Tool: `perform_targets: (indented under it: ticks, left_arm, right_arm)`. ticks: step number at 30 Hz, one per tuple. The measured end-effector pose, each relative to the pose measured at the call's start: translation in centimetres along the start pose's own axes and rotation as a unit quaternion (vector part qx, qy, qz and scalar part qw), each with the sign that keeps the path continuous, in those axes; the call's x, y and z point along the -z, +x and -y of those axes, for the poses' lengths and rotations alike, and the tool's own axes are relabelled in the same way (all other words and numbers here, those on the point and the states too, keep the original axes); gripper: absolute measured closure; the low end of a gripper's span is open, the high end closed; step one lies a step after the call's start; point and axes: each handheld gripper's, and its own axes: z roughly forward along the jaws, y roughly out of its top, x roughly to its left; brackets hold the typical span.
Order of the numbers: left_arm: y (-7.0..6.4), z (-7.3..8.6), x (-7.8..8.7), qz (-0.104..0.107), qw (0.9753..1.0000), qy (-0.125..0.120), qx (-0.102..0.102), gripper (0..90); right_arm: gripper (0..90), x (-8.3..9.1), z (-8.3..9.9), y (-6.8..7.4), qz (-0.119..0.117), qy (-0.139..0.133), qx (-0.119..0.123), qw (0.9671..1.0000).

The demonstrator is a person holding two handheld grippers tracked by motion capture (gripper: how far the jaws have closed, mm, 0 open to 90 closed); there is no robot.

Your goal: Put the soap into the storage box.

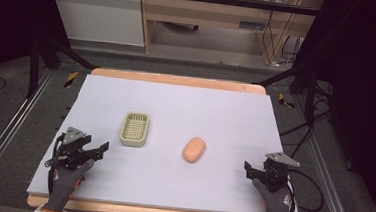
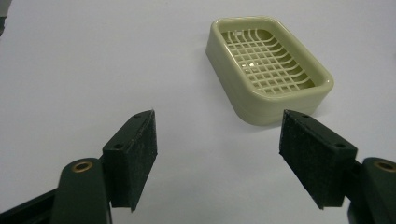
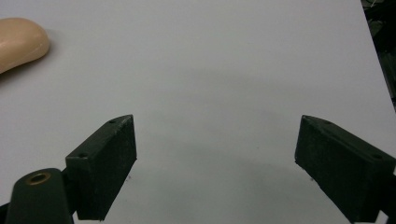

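A pale green soap dish point(image 1: 134, 129) with a grid bottom sits left of the table's middle, empty; the left gripper view shows this soap dish point(image 2: 268, 67) just ahead and to the right. A peach bar of soap point(image 1: 194, 150) lies to its right, and that soap point(image 3: 18, 42) reaches the upper left corner of the right gripper view. My left gripper point(image 1: 102, 147) rests near the front left, open, nothing between its jaws. My right gripper point(image 1: 250, 171) rests at the front right, open and empty. In their own views the left gripper point(image 2: 217, 158) and right gripper point(image 3: 215, 163) stand wide apart.
A white sheet point(image 1: 175, 110) covers the wooden table point(image 1: 178, 79). Metal rails point(image 1: 3, 133) run along both sides. Cables point(image 1: 310, 190) trail from the right gripper past the table's right edge. Shelving stands beyond the far edge.
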Motion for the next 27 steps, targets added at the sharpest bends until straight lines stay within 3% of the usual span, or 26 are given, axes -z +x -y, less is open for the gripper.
perform_targets:
  ticks: [27]
  left_arm:
    - [-2.4, -0.5, 0.0, 0.016, 0.9997, 0.0, -0.02, 26.3]
  right_arm:
    - [12.9, 0.1, 0.0, 0.4, 0.011, -0.001, 0.011, 0.9999]
